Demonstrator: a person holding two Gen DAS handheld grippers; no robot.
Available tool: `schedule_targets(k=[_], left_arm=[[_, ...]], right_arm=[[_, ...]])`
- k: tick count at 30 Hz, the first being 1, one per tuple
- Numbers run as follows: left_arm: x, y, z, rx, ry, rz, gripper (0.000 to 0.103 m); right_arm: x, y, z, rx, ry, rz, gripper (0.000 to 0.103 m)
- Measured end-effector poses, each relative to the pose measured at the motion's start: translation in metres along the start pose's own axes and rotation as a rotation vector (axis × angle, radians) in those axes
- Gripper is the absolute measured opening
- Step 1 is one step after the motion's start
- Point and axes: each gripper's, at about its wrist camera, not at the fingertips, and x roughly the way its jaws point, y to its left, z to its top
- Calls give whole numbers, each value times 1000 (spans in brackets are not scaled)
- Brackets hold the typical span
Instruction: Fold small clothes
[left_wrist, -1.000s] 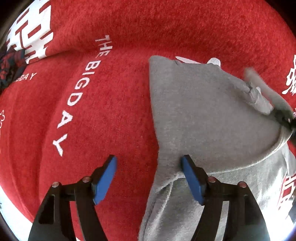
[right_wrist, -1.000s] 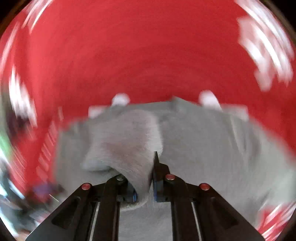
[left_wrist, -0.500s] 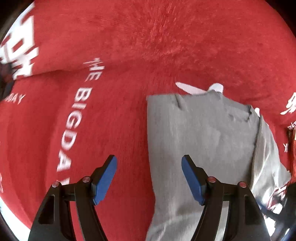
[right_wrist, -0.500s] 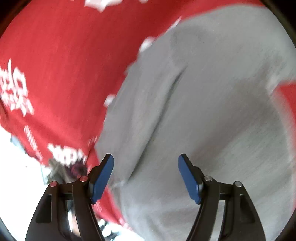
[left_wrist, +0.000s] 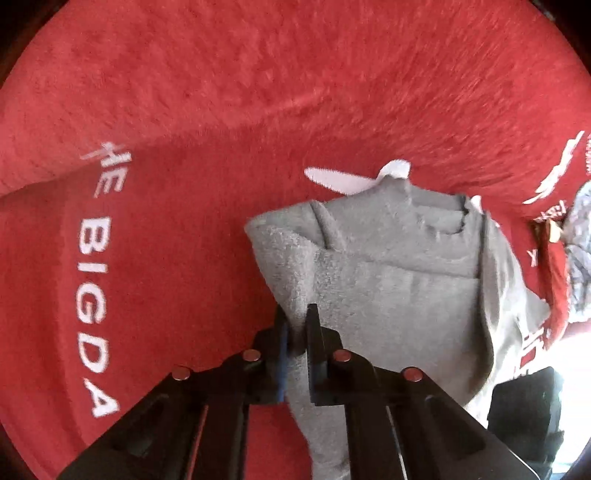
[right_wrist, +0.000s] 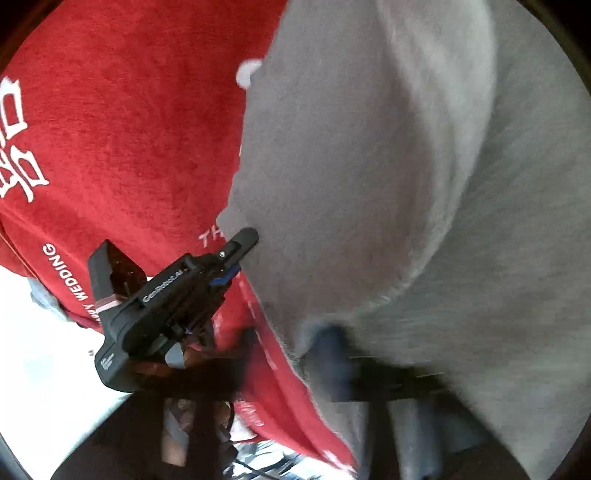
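Observation:
A small grey garment (left_wrist: 399, 280) lies partly folded on a red plush cloth (left_wrist: 184, 229) with white lettering. My left gripper (left_wrist: 295, 332) is shut on the garment's left edge, which bunches up between the blue pads. In the right wrist view the grey garment (right_wrist: 388, 184) fills the right side, and the left gripper (right_wrist: 236, 251) shows at its left edge. My right gripper (right_wrist: 288, 354) is at the bottom, blurred by motion, around the garment's near edge; how far its jaws stand apart is not clear.
The red cloth (right_wrist: 129, 129) covers the whole surface and its edge falls off at the lower left of the right wrist view, with bright floor (right_wrist: 44, 369) beyond. A patterned grey cloth (left_wrist: 576, 236) lies at the far right.
My left gripper, open half a second ago, has closed on the garment's left edge. My right gripper let go of the fold earlier, opened, and has swung to the garment's near edge.

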Motion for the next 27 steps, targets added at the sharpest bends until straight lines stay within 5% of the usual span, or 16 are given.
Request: schedule_targets(k=[5, 9, 12, 15, 17, 21, 24, 27], left_arm=[[-6, 31, -4, 12, -4, 31, 9], [-1, 52, -9, -44, -14, 35, 9], [-7, 53, -11, -34, -22, 69, 9], [-22, 44, -13, -24, -75, 99, 9], [-30, 36, -14, -16, -104, 106, 9], [-25, 11, -17, 22, -109, 149, 10], [-6, -7, -25, 46, -79, 196, 10], [6, -16, -33, 72, -86, 247, 10]], right_arm=[[13, 29, -14, -68, 34, 81, 6], [38, 14, -22, -51, 78, 11, 7], [28, 8, -25, -75, 138, -107, 22], [-26, 28, -20, -244, 108, -238, 63], [-61, 47, -6, -356, 8, -324, 64], [-96, 82, 62, -526, -208, -672, 64], [-73, 90, 110, -560, -242, -852, 64], [-26, 89, 135, -568, -178, -1032, 62]])
